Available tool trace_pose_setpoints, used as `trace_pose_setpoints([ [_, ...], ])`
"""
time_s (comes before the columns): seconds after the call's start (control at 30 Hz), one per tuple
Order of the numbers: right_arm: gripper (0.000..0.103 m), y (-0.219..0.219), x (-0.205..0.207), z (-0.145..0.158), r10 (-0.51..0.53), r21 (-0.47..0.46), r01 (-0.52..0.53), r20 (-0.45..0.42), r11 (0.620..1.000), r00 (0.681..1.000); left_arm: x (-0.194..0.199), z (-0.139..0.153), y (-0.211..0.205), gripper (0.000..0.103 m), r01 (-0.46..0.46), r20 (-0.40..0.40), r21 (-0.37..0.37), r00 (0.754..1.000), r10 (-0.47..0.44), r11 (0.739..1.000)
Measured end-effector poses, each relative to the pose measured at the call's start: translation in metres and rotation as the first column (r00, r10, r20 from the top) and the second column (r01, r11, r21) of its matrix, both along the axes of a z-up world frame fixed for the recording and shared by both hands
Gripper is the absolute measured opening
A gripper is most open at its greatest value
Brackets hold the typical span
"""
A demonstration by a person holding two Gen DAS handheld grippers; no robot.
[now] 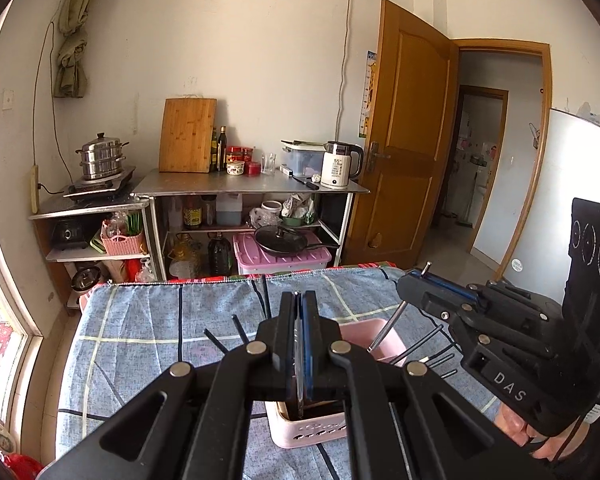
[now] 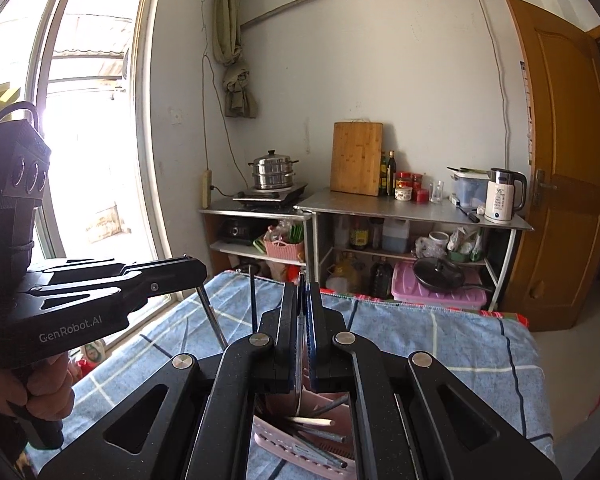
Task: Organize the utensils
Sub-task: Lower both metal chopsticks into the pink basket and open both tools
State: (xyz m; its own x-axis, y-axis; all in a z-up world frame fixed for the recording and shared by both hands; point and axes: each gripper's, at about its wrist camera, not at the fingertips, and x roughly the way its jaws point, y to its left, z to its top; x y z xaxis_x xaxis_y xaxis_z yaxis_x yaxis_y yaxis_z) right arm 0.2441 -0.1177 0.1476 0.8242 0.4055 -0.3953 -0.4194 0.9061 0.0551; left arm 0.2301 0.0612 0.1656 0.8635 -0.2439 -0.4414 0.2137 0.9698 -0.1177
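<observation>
Pink perforated basket [image 1: 312, 432] on the blue checked cloth, chopsticks [image 2: 320, 432] inside.

Pink basket [image 1: 308, 432], blue checked cloth [image 1: 140, 320]

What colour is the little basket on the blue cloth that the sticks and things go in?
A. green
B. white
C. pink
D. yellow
C: the basket under the grippers is pale pink, with holes in its side, and sits on the blue checked cloth.
</observation>
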Motion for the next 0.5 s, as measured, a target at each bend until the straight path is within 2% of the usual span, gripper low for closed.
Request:
trace_pose_setpoints([
  [0.33, 0.004, 0.001, 0.013, -0.033, 0.001, -0.088, -0.012, -0.126, 0.996, 0.992, 0.012, -0.041, -0.007, 0.004, 0.019, -0.113, 0.018, 0.994, -0.016, 1.000],
  [0.5, 0.004, -0.003, 0.015, -0.041, 0.008, -0.084, -0.023, -0.170, 0.996, 0.985, 0.017, -0.053, -0.008, 0.004, 0.019, -0.156, 0.028, 0.988, -0.015, 0.999],
])
